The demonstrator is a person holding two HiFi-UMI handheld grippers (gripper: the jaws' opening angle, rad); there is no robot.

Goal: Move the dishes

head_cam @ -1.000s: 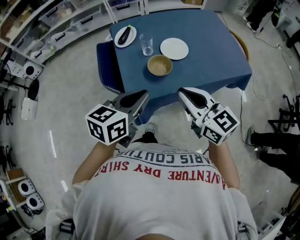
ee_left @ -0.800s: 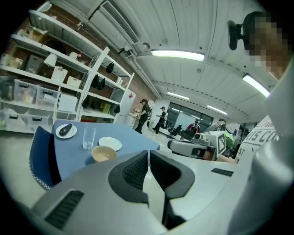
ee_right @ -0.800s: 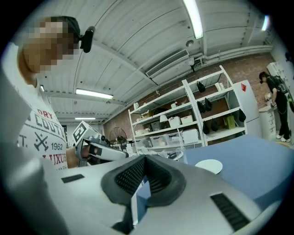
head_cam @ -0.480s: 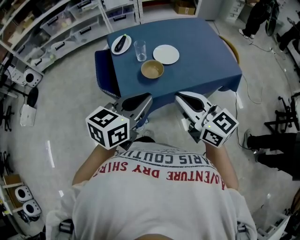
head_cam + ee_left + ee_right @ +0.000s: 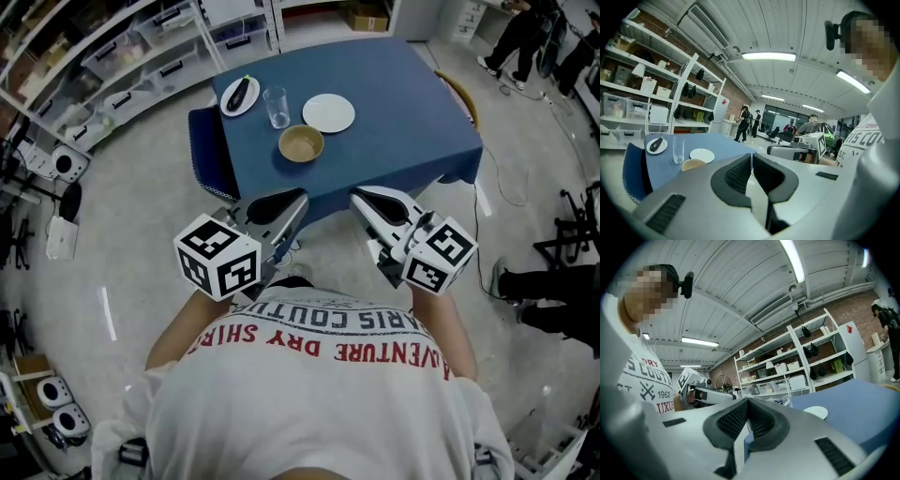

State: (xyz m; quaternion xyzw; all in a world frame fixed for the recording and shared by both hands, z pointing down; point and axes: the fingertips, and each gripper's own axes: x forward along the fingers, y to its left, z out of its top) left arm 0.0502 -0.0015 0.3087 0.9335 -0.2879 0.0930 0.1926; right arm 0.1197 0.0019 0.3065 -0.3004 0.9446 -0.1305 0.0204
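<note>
Both tools are up in front of the person's chest, short of the blue tabletop point(image 5: 403, 103). The left tool point(image 5: 296, 200) has its jaws pressed together with nothing between them, as its own view confirms, and the right tool point(image 5: 357, 195) is the same: pads closed, empty.

The dishes sit in a tight cluster at the far left of the tabletop, well apart from both tools. There's a tan bowl point(image 5: 301, 143) nearest the person, a white plate point(image 5: 329, 112) just behind it and a glass point(image 5: 276, 106) beside that. A small plate point(image 5: 238, 95) carrying a dark thing point(image 5: 239, 92) is at the corner.

This stance fits someone closing in on dishes waiting to be shifted. It fits just as well someone standing off from dishes already set where they belong. I can't tell which.

To my eye the glass is the hazard. It stands tall and just beside the bowl and both plates, so any work in that cluster wants a slow, level line that keeps clear of it.

The dark thing is too small to name, and I can't see whether the glass holds anything. A blue chair point(image 5: 211, 150) at the left side is half tucked under the cloth.
</note>
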